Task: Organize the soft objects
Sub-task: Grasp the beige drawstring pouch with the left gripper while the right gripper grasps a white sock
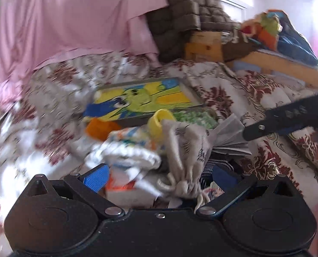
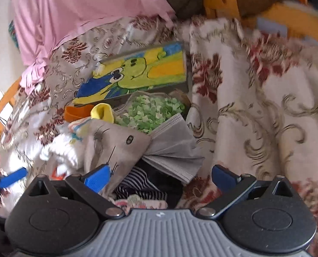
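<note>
A heap of soft things lies on a floral bedspread [image 2: 255, 107]. It holds a grey cloth with drawn whiskers [image 1: 184, 147] [image 2: 116, 147], a pleated grey face mask [image 1: 229, 135] [image 2: 176, 150], a yellow sock [image 1: 161, 124] [image 2: 103, 111], a white knitted piece [image 1: 124, 152] [image 2: 64, 150] and a dark striped sock [image 2: 141, 184]. My left gripper [image 1: 160, 176] is open, low over the heap, with the grey cloth loose between its blue pads. My right gripper [image 2: 161, 177] is open above the striped sock and the mask. One of its fingers [image 1: 287, 117] reaches in beside the mask.
Behind the heap lie a flat box with a yellow-green cartoon lid [image 1: 146, 98] [image 2: 137, 72], a clear pack of green and white bits [image 2: 152, 111] and an orange item [image 2: 75, 111]. A pink sheet [image 1: 73, 21] hangs at the back. A wooden frame [image 1: 287, 64] with piled clothes stands at the right.
</note>
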### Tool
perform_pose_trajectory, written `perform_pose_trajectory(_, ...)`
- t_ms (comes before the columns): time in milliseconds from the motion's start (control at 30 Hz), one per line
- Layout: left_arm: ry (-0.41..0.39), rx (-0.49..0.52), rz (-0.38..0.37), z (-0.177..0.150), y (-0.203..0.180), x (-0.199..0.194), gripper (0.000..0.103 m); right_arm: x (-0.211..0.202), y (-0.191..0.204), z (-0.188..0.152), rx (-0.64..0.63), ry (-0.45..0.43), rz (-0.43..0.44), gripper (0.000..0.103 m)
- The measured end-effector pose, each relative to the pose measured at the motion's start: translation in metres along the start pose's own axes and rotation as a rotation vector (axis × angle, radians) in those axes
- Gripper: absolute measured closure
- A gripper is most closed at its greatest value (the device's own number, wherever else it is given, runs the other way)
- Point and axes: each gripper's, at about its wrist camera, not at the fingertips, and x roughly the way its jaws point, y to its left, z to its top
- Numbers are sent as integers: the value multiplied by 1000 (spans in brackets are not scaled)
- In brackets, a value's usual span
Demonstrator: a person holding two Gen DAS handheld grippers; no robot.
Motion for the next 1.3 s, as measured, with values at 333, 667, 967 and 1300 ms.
perform_pose_trajectory(333, 71, 50, -113, -1, -19, 71, 4, 46, -25, 13, 54, -12, 23, 0)
perform_pose_trajectory(667, 116, -1, -144, -2, -15, 100, 21, 65, -18, 19, 6, -13, 33, 17)
perform_pose_trajectory(967, 99, -6, -139, 0, -13, 97, 52, 54, -13, 14, -27, -7, 53, 46)
perform_pose_trajectory(1300, 87, 90, -128, -8, -28, 92, 44, 54, -11, 12, -38, 21, 126, 59)
